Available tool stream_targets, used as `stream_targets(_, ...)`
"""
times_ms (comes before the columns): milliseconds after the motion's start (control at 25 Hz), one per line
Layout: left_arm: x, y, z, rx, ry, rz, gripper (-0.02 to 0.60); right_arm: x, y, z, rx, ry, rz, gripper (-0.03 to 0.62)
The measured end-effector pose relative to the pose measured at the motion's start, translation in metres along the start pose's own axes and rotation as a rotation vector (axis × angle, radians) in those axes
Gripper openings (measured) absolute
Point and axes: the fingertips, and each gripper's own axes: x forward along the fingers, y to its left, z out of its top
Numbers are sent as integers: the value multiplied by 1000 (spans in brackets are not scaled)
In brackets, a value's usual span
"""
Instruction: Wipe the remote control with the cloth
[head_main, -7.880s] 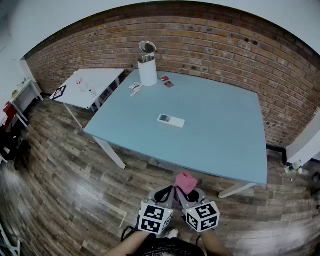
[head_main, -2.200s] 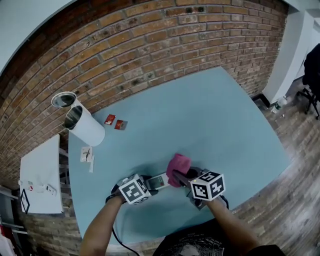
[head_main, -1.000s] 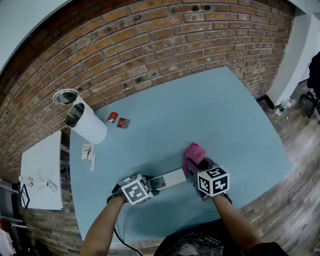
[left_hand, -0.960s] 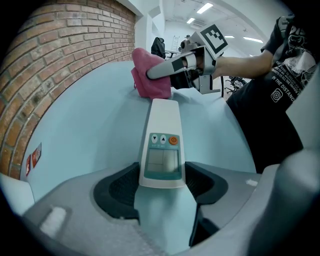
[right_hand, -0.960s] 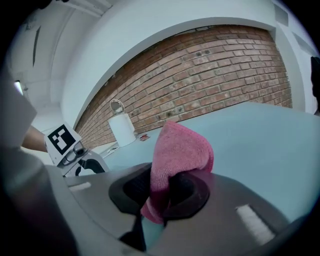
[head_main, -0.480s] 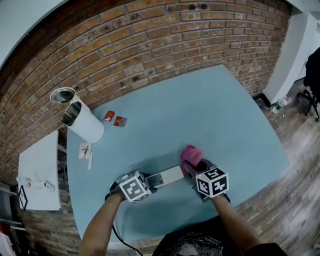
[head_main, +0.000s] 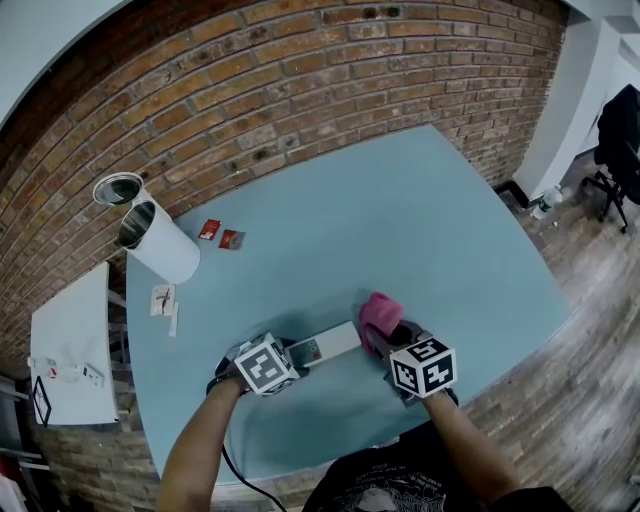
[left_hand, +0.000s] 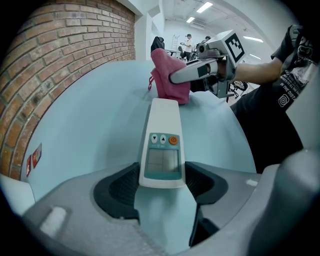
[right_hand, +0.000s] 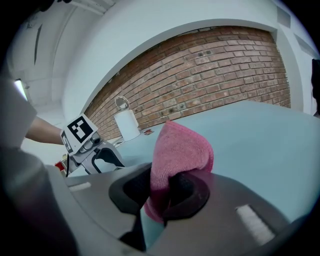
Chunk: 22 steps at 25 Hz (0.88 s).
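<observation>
Your left gripper (head_main: 293, 353) clamps the remote control (head_main: 325, 345), your right gripper (head_main: 386, 338) pinches the cloth (head_main: 377, 312); inside the open bin (head_main: 165, 250), only darkness.

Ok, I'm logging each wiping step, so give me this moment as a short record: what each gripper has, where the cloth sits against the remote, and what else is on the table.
left gripper: shut on the near end of the white remote control
right gripper: shut on the pink cloth
cloth position: bunched, touching the remote's far end
remote position: on the light blue table, display facing up
elsewhere on table: white bin with its lid open, two red packets, near the brick wall
</observation>
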Motion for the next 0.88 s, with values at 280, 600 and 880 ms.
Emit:
stream_targets(280, 3, -2, 1, -5, -10, -8, 287, -12, 10, -12, -3, -14, -1, 63)
stream_targets(600, 4, -3, 1, -9, -6, -4, 287, -8, 37, -14, -69, -33, 27, 63)
stream_targets(880, 4, -2, 2, -6, -8, -8, 287, 1, 60, -14, -139, -32, 44, 63)
